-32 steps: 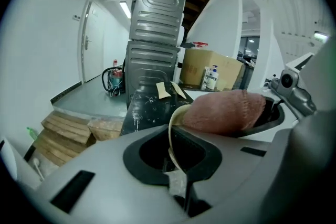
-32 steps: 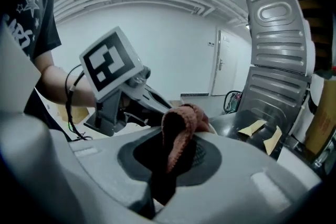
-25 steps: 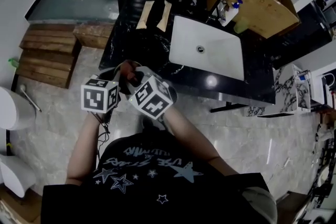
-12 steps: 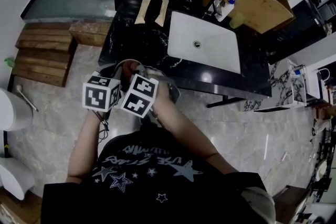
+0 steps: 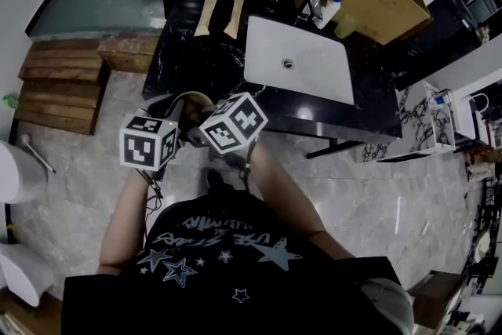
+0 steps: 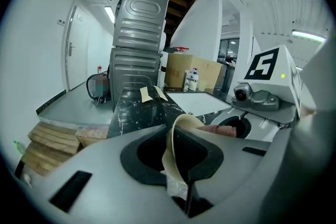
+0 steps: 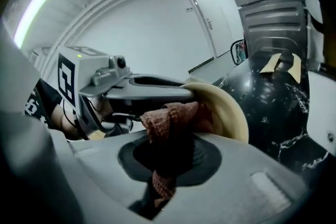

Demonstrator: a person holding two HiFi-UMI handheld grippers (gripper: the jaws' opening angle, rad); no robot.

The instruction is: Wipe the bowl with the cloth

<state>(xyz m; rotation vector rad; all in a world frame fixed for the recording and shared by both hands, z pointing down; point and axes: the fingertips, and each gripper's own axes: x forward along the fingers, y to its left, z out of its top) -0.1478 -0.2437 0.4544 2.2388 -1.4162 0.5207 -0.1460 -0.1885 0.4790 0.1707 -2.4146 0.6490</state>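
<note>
Left gripper (image 6: 179, 165), jaws just easing wider, grips tilted bowl (image 7: 230, 108); right gripper (image 7: 167, 168) clamps cloth (image 7: 169, 118) inside it.

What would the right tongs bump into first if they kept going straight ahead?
Probably the cream bowl: it sits right in front of the right tongs, and the reddish cloth they pinch reaches into it.

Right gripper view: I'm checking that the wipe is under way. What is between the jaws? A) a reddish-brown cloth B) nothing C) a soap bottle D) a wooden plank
A: the right gripper is shut on the reddish-brown cloth, whose bunched end reaches into the cream bowl.
</note>
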